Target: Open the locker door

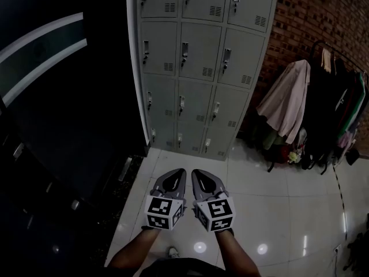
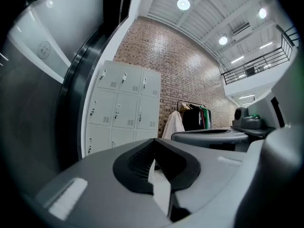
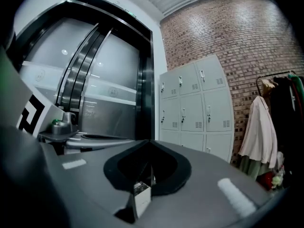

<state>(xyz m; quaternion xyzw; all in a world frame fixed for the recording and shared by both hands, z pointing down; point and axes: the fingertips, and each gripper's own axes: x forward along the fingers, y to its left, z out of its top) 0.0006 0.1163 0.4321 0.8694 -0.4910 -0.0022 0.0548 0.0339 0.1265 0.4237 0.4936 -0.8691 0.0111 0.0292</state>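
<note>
A grey bank of lockers (image 1: 196, 62) stands against the wall ahead, every door closed, each with a small handle and vent. The lockers (image 2: 123, 110) also show in the left gripper view, and the lockers (image 3: 197, 106) in the right gripper view. My left gripper (image 1: 176, 175) and right gripper (image 1: 199, 175) hang side by side low in the head view, well short of the lockers, over the white floor. Both are shut with nothing between their jaws. The left gripper (image 2: 153, 146) and the right gripper (image 3: 148, 147) point toward the lockers.
A dark glass panel or doorway (image 1: 63, 97) fills the left. A brick wall (image 1: 323, 16) rises at the right, with a clothes rack (image 1: 323, 108) of hanging coats and items on the floor below it. The floor (image 1: 271, 206) is glossy white tile.
</note>
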